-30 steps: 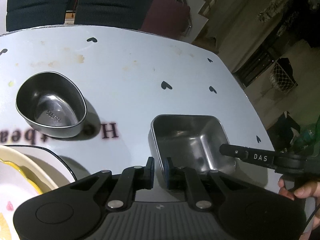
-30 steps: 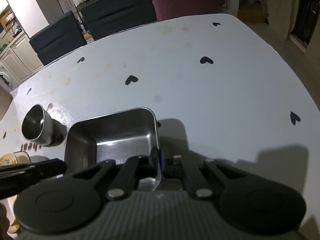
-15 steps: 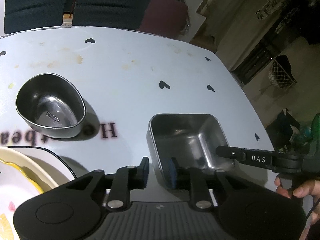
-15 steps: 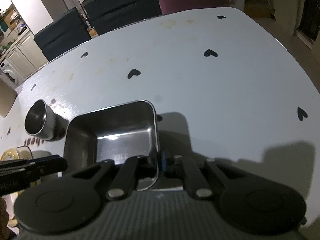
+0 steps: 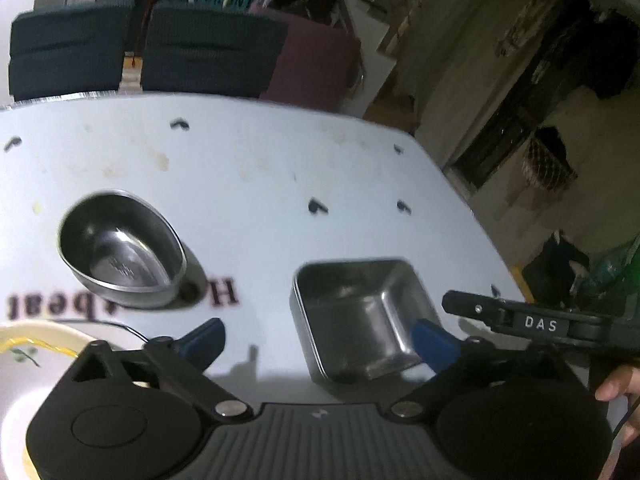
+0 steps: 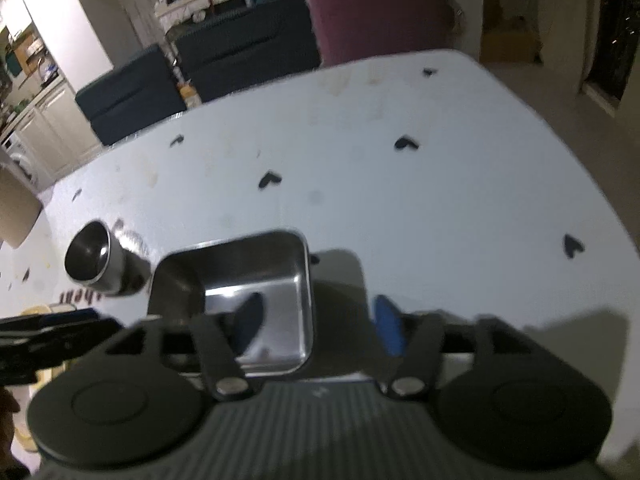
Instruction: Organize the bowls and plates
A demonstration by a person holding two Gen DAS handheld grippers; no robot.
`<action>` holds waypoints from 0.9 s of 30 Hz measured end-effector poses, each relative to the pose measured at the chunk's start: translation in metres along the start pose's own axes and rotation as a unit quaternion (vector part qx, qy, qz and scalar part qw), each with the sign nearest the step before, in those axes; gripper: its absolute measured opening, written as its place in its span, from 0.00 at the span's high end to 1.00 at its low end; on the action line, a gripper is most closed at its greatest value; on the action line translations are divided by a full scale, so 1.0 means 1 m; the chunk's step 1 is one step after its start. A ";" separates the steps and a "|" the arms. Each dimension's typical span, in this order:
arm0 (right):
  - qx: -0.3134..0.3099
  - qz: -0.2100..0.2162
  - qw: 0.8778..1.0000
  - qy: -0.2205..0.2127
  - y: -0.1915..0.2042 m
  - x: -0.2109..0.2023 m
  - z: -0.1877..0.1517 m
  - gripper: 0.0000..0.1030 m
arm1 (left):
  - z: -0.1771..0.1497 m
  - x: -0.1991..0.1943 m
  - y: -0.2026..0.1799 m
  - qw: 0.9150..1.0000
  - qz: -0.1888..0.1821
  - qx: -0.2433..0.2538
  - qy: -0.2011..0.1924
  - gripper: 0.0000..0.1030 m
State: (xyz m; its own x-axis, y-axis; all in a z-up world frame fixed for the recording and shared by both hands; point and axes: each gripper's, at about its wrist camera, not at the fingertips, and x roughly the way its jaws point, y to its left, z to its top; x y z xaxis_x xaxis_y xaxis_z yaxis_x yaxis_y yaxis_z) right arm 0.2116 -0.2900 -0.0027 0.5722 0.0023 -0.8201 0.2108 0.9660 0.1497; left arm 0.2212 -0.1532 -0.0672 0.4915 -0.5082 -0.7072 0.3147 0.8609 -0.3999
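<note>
Nearest the left camera, left tool (image 5: pixel 318 344) is spread wide, blue pads (image 5: pixel 434 342) apart, gripping nothing; the square steel tray (image 5: pixel 360 316) sits between the fingers, right pad at its near right corner. Only this view shows the cream plate (image 5: pixel 24 356) with yellow trim at lower left, and the other tool's black finger marked "DAS" (image 5: pixel 532 322) coming in from the right, with fingertips of a hand (image 5: pixel 618 390) below it.

Right tool (image 6: pixel 316 326) is also open wide, holding nothing: one pad over the tray (image 6: pixel 260 276) interior, the other outside its right wall, apart from it. Motion blur on both pads.

Tray: brushed metal, rounded corners, rolled rim, resting flat on the bench (image 5: pixel 248 168). Left of it, well apart, a teardrop-shaped steel bowl (image 5: pixel 120 248), upright, stamped mark inside; from the right view the bowl (image 6: pixel 94 258) shows mostly its side wall.

Bench top is glossy pale blue-white with black heart prints (image 6: pixel 406 143), brown stains towards the far edge and dark lettering (image 5: pixel 222 292) beside the bowl. Beyond: dark ribbed chairs (image 5: pixel 212 48) and a maroon one (image 6: pixel 376 16).
</note>
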 end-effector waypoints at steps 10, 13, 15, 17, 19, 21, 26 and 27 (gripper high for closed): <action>0.001 -0.001 0.997 -0.075 0.032 -0.021 0.010 0.00 | 0.025 -0.055 0.045 0.995 0.037 -0.020 -0.087 0.00; -0.002 0.009 0.996 -0.090 0.049 -0.020 0.014 0.00 | 0.032 -0.067 0.068 0.992 0.055 -0.045 -0.103 0.00; -0.007 0.015 0.995 -0.096 0.062 -0.018 0.018 0.00 | 0.037 -0.073 0.083 0.990 0.062 -0.059 -0.107 0.00; -0.008 0.027 0.995 -0.099 0.076 -0.015 0.020 0.00 | 0.041 -0.077 0.095 0.989 0.073 -0.069 -0.110 0.00; -0.006 0.044 0.994 -0.097 0.089 -0.011 0.024 0.00 | 0.044 -0.078 0.107 0.988 0.077 -0.076 -0.109 0.00; 0.002 0.064 0.994 -0.087 0.100 -0.006 0.028 0.00 | 0.047 -0.078 0.117 0.987 0.081 -0.087 -0.107 0.01; 0.027 0.109 0.993 -0.045 0.134 0.014 0.037 0.05 | 0.052 -0.069 0.136 0.988 0.085 -0.096 -0.088 0.17; 0.029 0.114 0.992 -0.036 0.140 0.019 0.038 0.11 | 0.053 -0.065 0.139 0.988 0.085 -0.098 -0.083 0.19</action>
State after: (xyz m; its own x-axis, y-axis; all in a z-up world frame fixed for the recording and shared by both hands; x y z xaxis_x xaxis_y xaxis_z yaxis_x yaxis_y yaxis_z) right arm 0.2817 -0.1641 0.0236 0.6657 0.1985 -0.7193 0.1137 0.9257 0.3607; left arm 0.2756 -0.0019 -0.0455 0.6555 -0.3389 -0.6749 0.0604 0.9143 -0.4004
